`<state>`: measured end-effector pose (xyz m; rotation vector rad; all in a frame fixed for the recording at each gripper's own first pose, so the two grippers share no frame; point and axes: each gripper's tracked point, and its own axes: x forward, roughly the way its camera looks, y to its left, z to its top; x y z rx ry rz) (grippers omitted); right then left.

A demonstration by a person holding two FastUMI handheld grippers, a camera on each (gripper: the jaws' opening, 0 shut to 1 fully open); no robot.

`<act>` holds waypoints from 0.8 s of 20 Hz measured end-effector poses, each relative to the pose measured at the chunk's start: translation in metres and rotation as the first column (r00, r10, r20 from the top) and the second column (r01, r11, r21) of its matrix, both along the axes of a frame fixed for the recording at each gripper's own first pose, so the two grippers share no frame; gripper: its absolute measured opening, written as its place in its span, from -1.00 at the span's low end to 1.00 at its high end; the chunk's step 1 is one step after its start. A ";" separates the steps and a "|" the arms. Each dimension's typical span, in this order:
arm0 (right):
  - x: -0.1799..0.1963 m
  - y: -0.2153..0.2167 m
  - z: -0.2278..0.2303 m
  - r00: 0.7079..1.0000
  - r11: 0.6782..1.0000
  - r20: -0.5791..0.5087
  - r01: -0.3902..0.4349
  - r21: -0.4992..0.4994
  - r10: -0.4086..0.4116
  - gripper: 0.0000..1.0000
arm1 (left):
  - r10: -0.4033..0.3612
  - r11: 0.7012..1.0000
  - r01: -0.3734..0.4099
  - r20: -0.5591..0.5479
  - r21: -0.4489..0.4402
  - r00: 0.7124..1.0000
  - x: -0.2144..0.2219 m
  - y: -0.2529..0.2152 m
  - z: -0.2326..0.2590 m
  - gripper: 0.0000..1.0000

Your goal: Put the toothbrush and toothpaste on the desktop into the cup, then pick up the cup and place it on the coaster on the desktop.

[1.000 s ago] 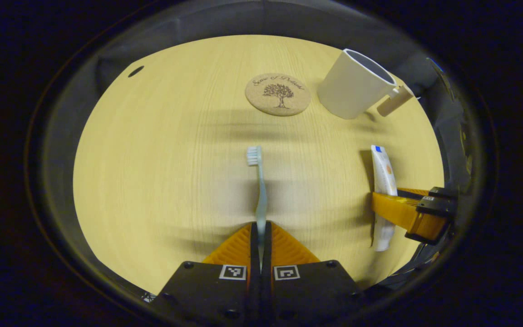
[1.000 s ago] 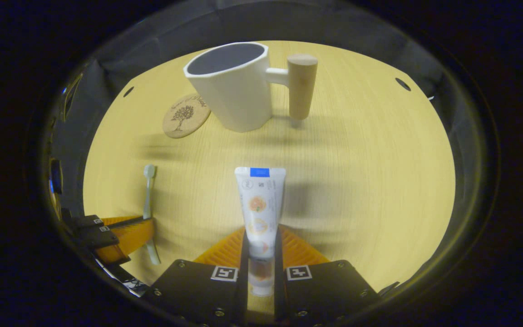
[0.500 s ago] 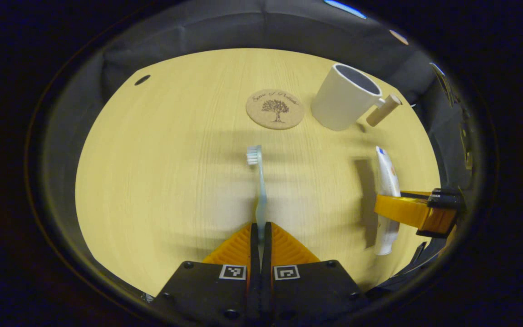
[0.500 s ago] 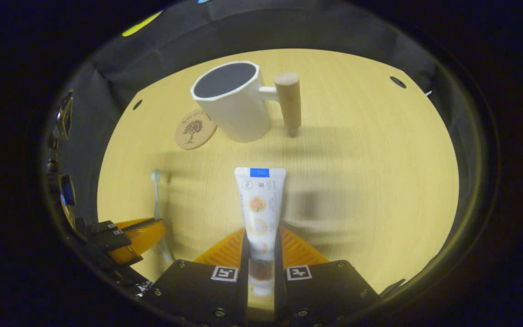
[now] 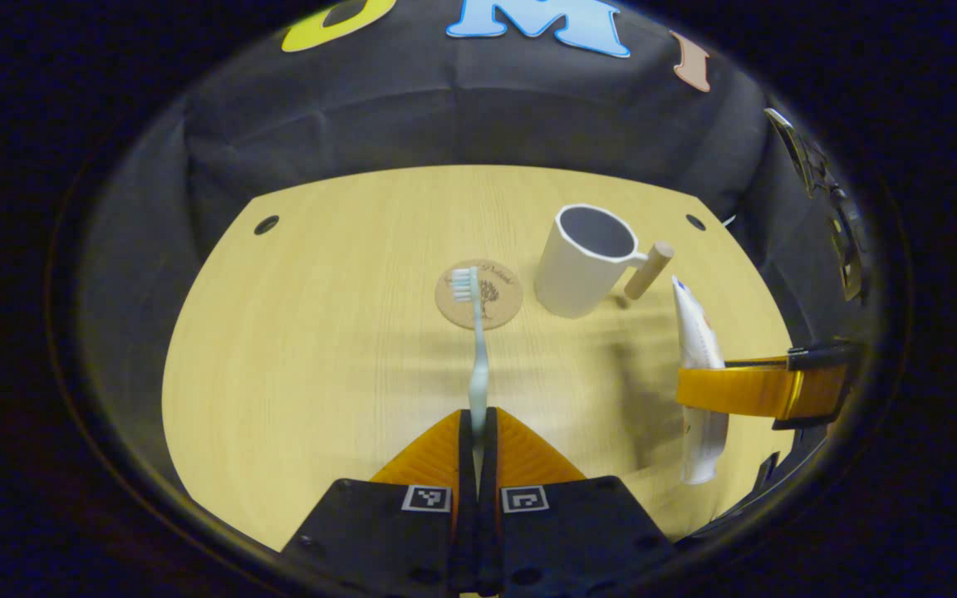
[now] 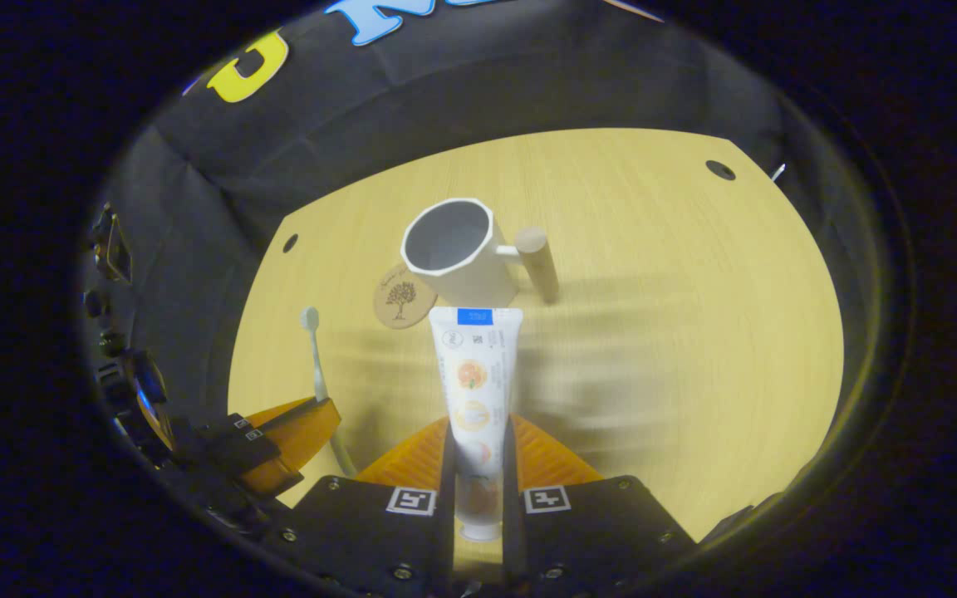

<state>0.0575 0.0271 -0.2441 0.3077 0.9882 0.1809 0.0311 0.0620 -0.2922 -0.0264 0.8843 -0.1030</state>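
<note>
Left tongs (image 5: pixel 476 428) clamped on pale blue toothbrush (image 5: pixel 476 349); right tongs (image 6: pixel 478 448) clamped on white toothpaste tube (image 6: pixel 475 374). White wooden-handled cup (image 6: pixel 458 262) at frame centre empty, off round cork coaster (image 6: pixel 402 297). Both drops, cup move remain.

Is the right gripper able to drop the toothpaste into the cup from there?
Probably yes. The right gripper holds the toothpaste lifted, and the cup stands open just ahead with nothing between them.

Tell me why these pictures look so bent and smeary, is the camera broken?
No: in the left gripper view the fisheye lens bows the pale wooden desktop, though the white cup with a wooden handle looks sharp. In the right gripper view smeared shadows streak the desktop beside the white toothpaste tube, which looks like motion blur.
</note>
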 end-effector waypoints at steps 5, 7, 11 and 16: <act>0.009 -0.005 0.034 0.997 1.000 0.074 0.001 0.016 -0.002 -0.52 | 0.017 1.000 -0.017 0.129 -0.004 0.992 -0.013 0.049 0.084 -0.84; 0.017 -0.002 0.049 0.994 1.000 0.113 -0.005 0.028 0.002 -0.52 | 0.018 1.000 -0.017 0.186 -0.008 0.982 -0.023 0.061 0.118 -0.84; 0.033 0.001 0.099 0.973 0.998 0.230 -0.006 0.066 -0.009 -0.52 | 0.048 0.998 -0.032 0.303 -0.057 0.952 -0.059 0.108 0.200 -0.84; 0.054 -0.007 0.158 0.911 0.998 0.412 -0.005 0.065 -0.022 -0.53 | 0.071 0.996 -0.045 0.390 -0.073 0.918 -0.100 0.157 0.218 -0.84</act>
